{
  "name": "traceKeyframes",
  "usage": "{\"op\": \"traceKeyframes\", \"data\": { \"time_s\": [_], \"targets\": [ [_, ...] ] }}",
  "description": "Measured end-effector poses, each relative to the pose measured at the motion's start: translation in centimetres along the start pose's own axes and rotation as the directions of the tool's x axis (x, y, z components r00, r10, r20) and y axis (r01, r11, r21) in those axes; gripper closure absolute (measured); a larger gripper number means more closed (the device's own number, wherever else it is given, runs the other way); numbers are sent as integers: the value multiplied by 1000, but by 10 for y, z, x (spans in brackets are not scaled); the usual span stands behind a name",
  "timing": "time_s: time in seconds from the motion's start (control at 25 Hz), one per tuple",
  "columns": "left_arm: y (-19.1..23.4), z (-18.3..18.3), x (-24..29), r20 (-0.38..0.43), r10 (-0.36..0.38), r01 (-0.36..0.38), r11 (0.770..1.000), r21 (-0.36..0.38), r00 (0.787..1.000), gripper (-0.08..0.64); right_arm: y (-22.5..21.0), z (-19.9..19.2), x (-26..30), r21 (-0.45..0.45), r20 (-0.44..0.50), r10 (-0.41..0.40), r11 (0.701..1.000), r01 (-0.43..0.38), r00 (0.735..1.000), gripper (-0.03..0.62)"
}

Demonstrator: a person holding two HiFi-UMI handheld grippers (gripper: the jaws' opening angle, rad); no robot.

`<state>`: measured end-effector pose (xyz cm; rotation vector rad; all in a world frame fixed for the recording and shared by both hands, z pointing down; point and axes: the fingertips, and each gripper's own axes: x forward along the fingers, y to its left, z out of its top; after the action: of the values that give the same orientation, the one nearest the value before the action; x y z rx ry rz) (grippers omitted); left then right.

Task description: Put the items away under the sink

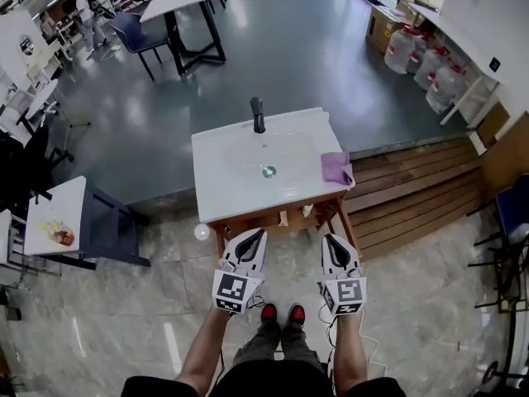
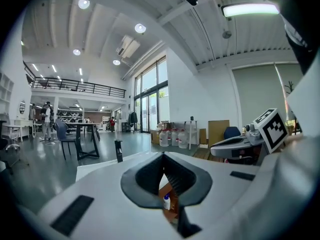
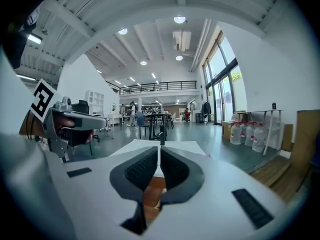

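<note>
Left gripper seemingly clenched empty, right gripper clenched empty, before sink

Small items under sink, indistinct

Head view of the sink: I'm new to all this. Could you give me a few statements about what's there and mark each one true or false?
1. A purple cloth lies on the right side of the sink top. True.
2. The faucet is white. False: it is black.
3. The left hand-held gripper and the right hand-held gripper are both shut and empty. True.
4. The big water jugs stand on the sink top. False: they stand on the floor by the far wall.
</note>
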<state>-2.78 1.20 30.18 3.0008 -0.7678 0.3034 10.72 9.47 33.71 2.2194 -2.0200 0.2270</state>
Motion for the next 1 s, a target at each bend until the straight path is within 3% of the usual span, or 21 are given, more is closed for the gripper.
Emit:
{"op": "traceKeyframes", "data": {
  "time_s": [0.52, 1.0],
  "targets": [
    [-9, 18, 14, 27, -97, 96, 995, 39, 995, 554, -11, 20, -9, 12, 40, -85, 996, 85, 996, 551],
    [-30, 27, 80, 32, -140, 139, 990, 39, 990, 554, -81, 16, 12, 9, 28, -140, 990, 140, 990, 551]
  ]
}}
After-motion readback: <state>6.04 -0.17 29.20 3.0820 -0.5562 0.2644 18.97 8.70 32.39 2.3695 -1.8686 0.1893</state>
